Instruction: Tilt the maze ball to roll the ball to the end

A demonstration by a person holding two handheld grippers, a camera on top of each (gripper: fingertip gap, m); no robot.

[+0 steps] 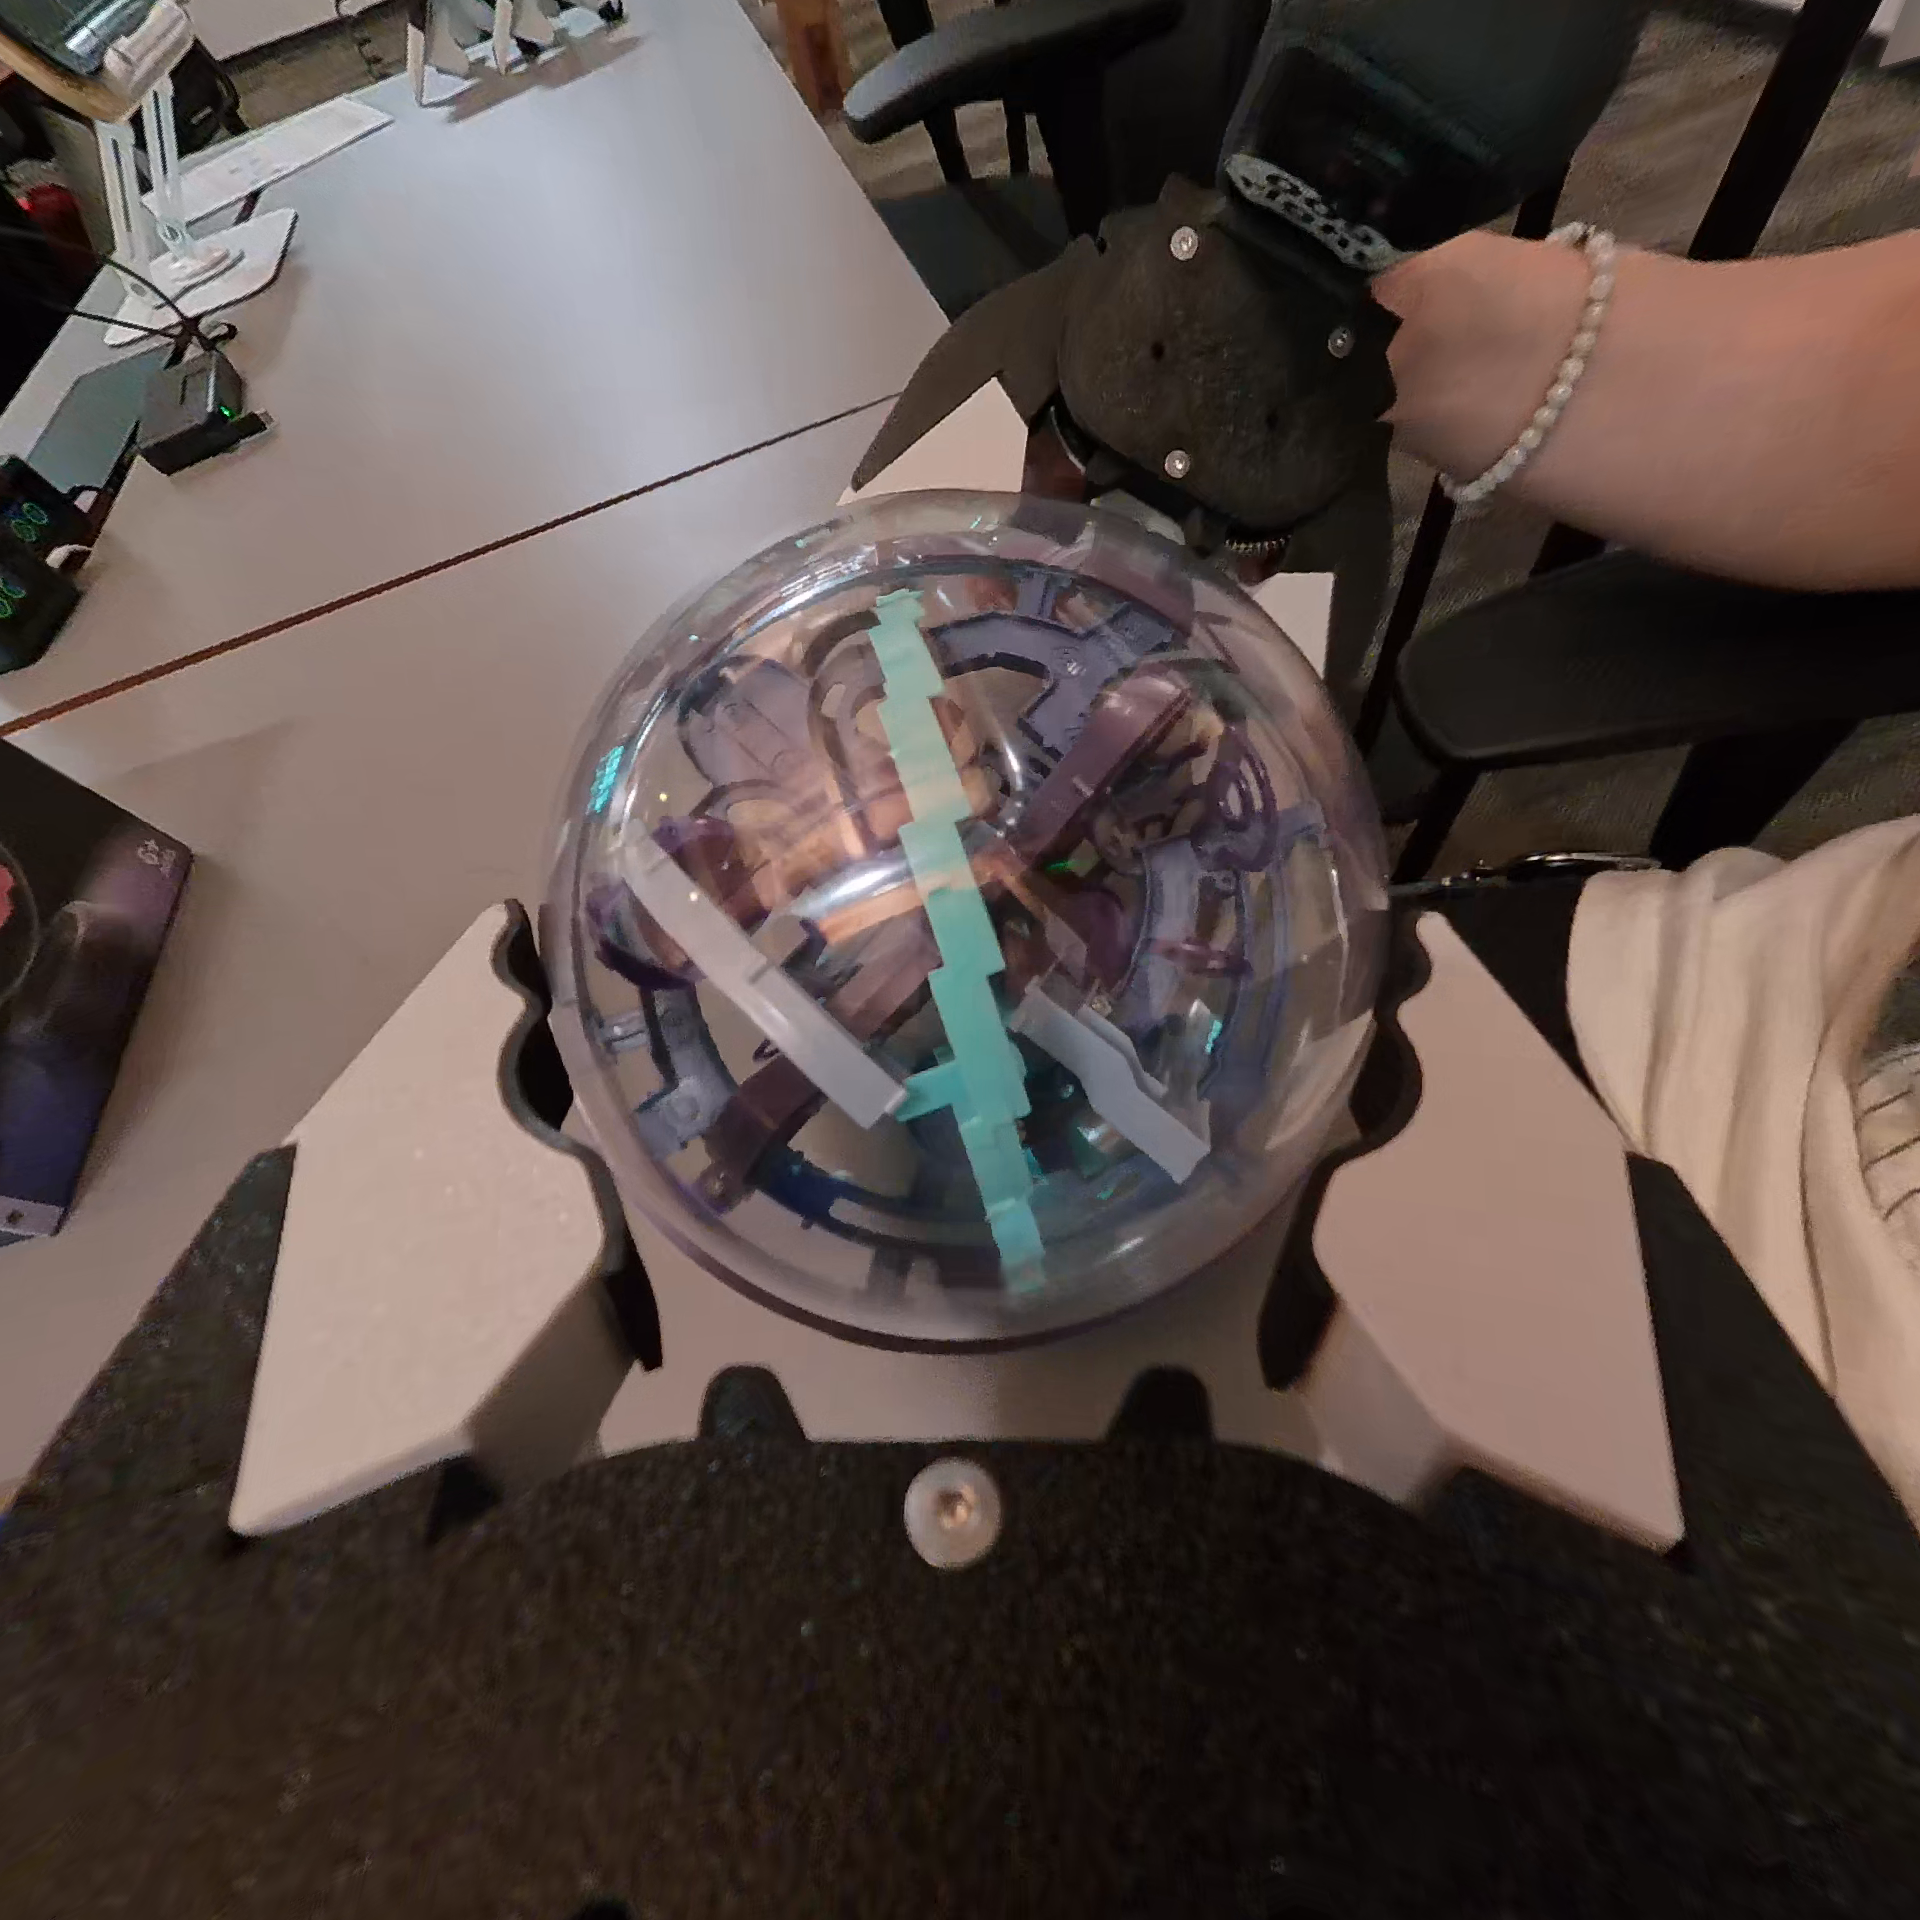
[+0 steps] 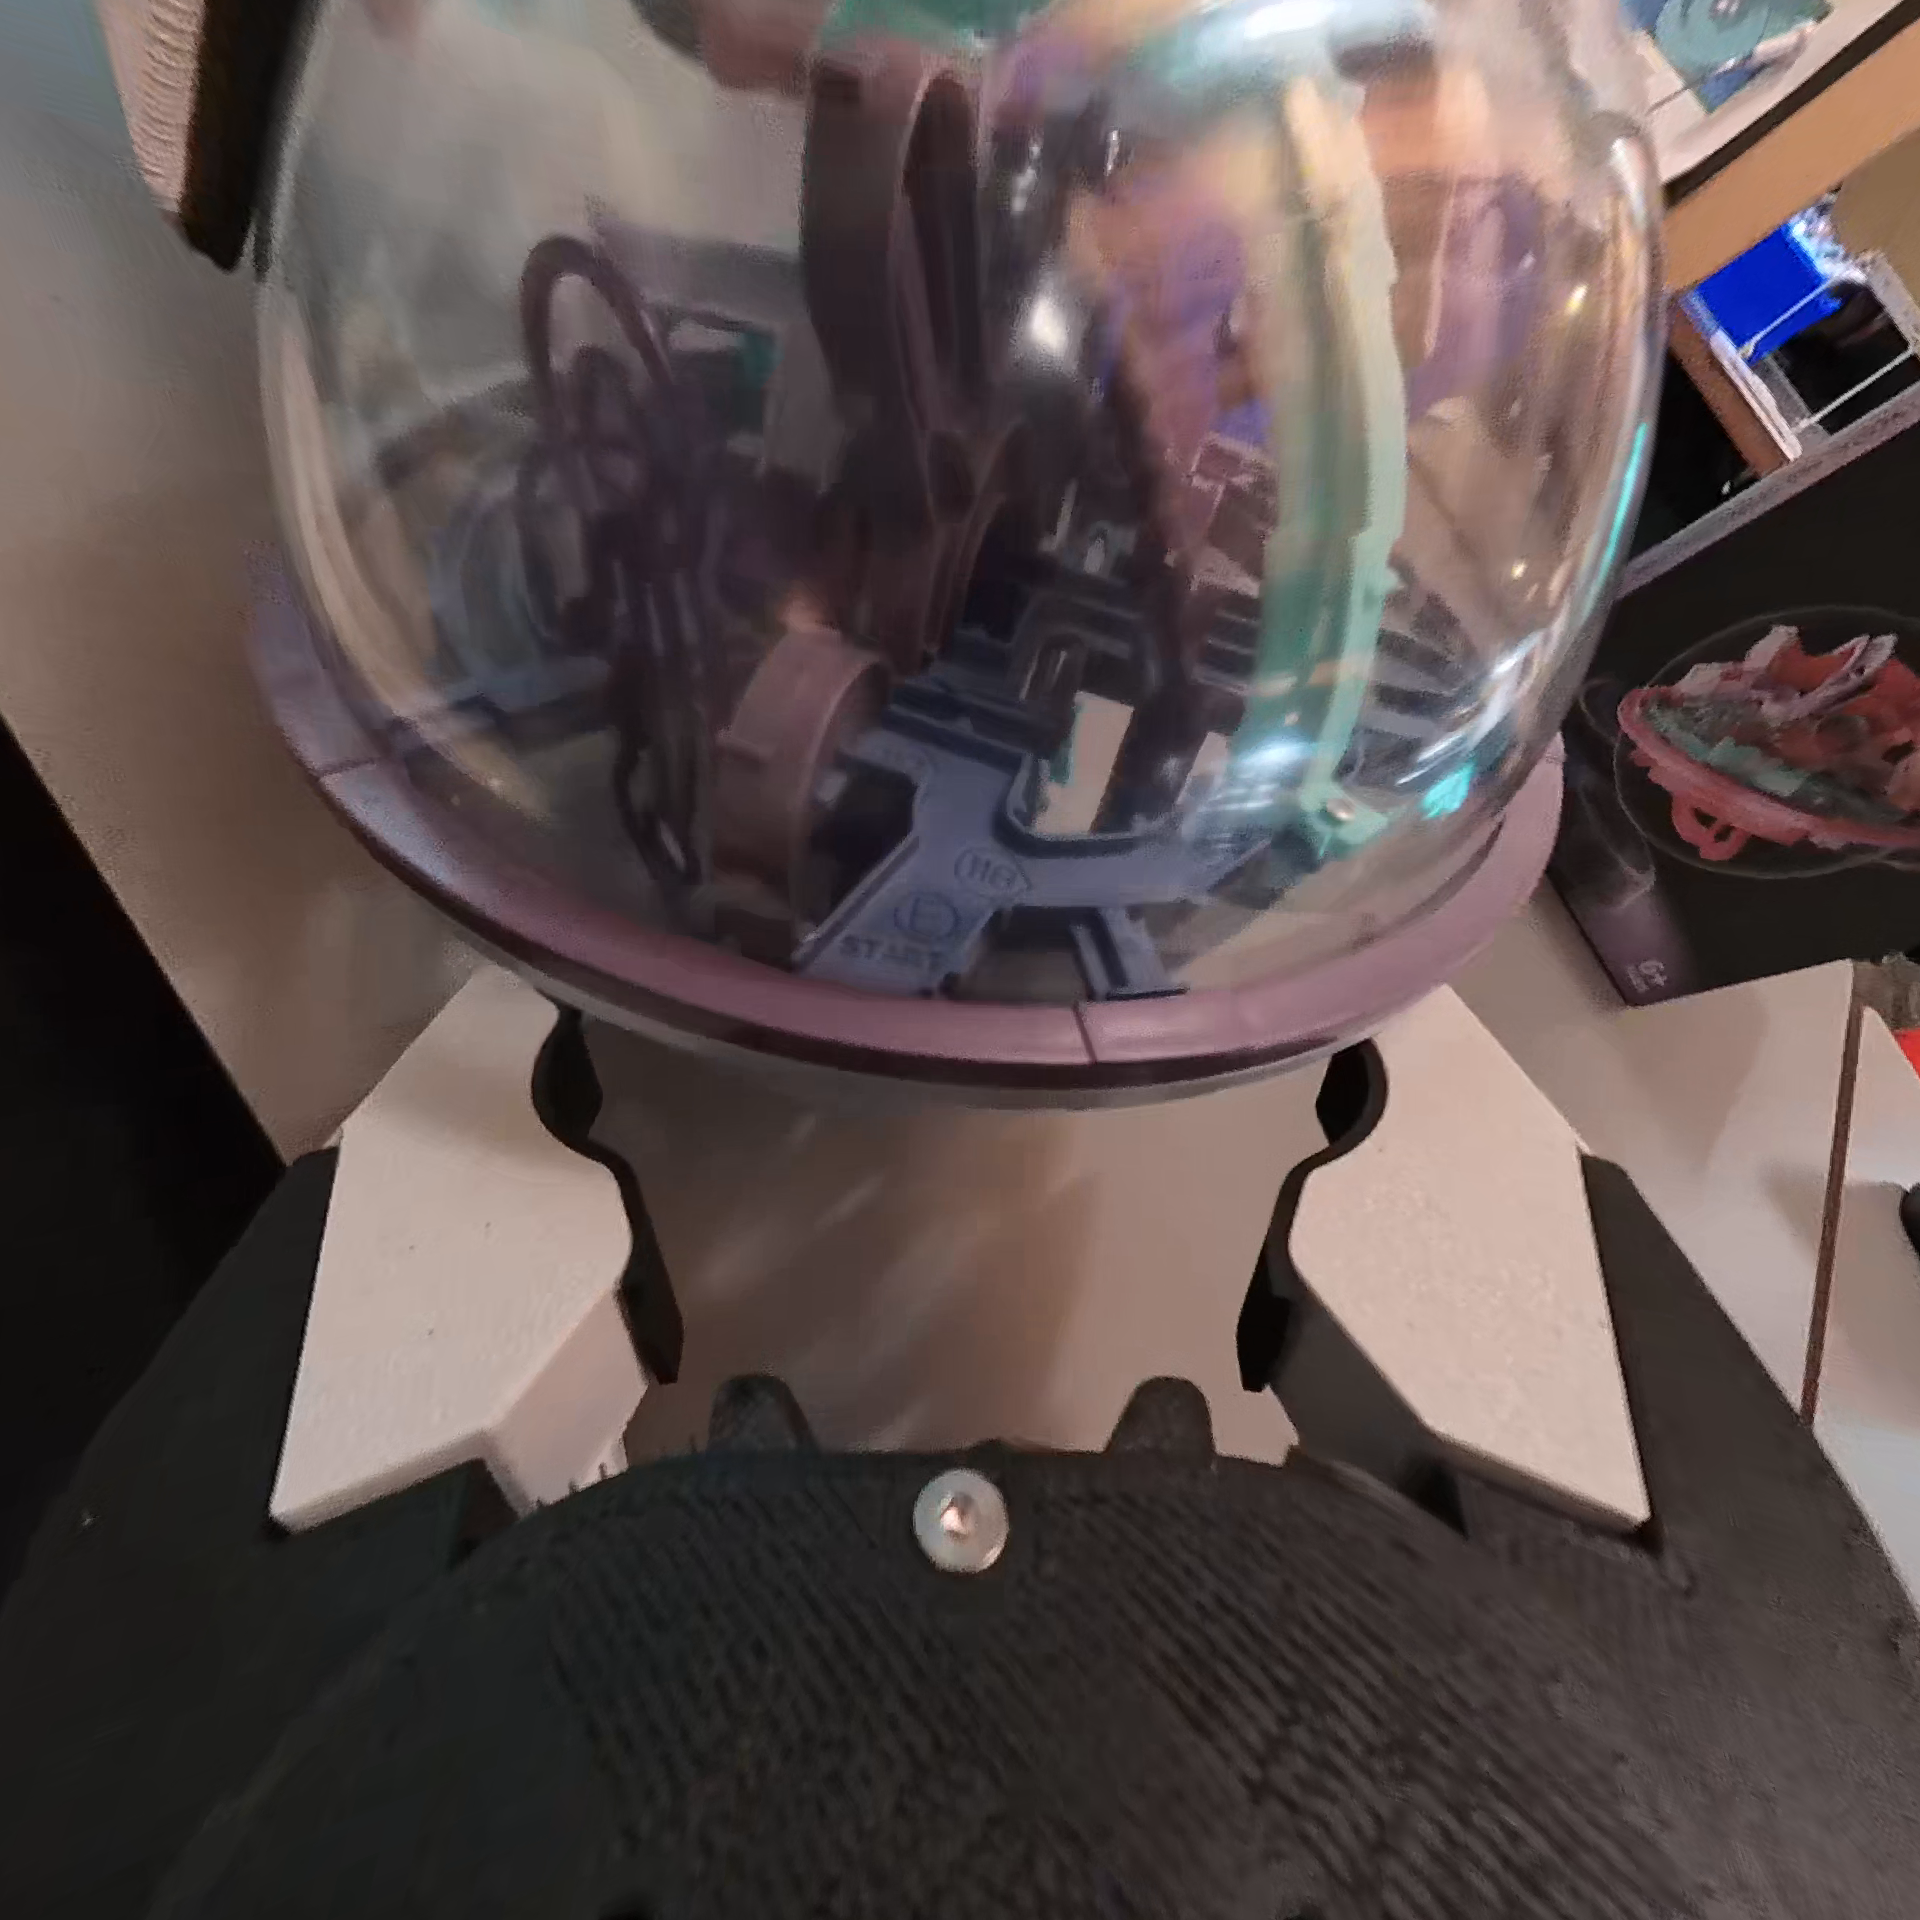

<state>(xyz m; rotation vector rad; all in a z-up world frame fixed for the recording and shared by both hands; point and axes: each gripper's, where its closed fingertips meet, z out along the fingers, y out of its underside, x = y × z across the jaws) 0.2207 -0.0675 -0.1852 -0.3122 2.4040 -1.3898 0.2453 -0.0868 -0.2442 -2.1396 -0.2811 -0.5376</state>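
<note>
— So, the big surface first?
— Smooth pale grey worktop [image 1: 436, 343], seamed, black office chairs [image 1: 1621, 665] beyond.
— And the maze ball [image 1: 966, 925]?
— Clear glossy sphere, purple rim [image 2: 1039, 1023], teal stepped track [image 1: 956, 935] running away from the left gripper [image 1: 961, 987], whose fingers [image 1: 535, 1039] grip its sides.
— Right gripper [image 2: 961, 1091]?
— Fingers [image 2: 566, 1081] spread wide under the rim; contact unclear

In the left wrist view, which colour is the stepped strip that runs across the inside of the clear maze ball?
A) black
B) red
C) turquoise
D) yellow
C: a turquoise stepped strip crosses the inside of the clear maze ball from top to bottom, among purple and grey tracks.
</note>
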